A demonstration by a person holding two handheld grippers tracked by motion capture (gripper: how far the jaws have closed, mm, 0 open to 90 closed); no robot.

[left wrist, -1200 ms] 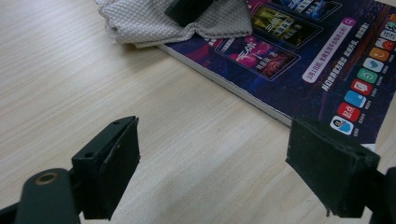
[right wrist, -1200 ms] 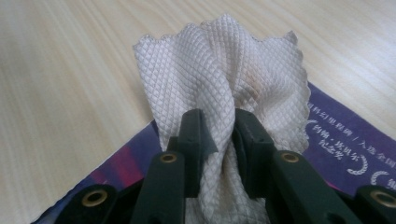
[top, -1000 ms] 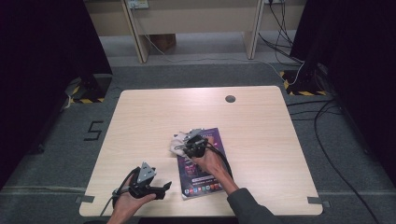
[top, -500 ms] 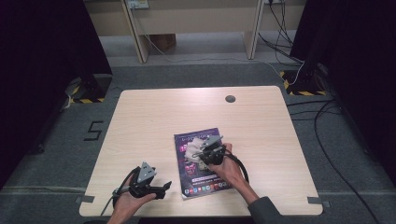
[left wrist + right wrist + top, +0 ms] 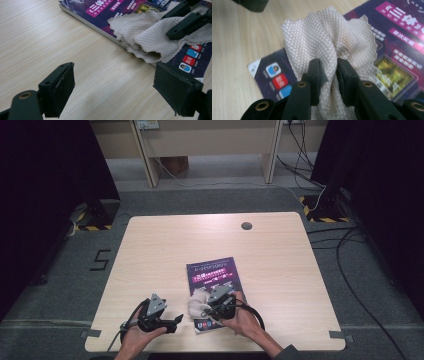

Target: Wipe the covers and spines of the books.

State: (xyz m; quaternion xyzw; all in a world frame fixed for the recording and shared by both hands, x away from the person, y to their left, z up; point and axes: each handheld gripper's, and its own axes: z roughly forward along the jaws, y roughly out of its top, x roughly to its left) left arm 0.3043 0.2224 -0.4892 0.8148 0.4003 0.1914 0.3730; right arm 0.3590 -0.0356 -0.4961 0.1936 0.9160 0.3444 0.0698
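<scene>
Pinching soft beige waffle-textured cloth (image 5: 329, 40) in right claw (image 5: 328, 68) atop purple glossy magazine (image 5: 214, 280) | limp, light, grip bunched middle | left claw (image 5: 113, 85) wide, beside magazine.

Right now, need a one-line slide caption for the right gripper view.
Right gripper pinches a bunched cloth over a purple magazine on a wooden table.

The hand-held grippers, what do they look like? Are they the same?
They look alike. Each hand-held gripper, left and right, is black with a grey three-cornered plate on top and a black cable looping out behind it. Up close, the jaws are flat, blocky and dark, with rough dark pads and small brass-coloured rivets at the joints. A dark sleeve shows at the person's right wrist.
</scene>
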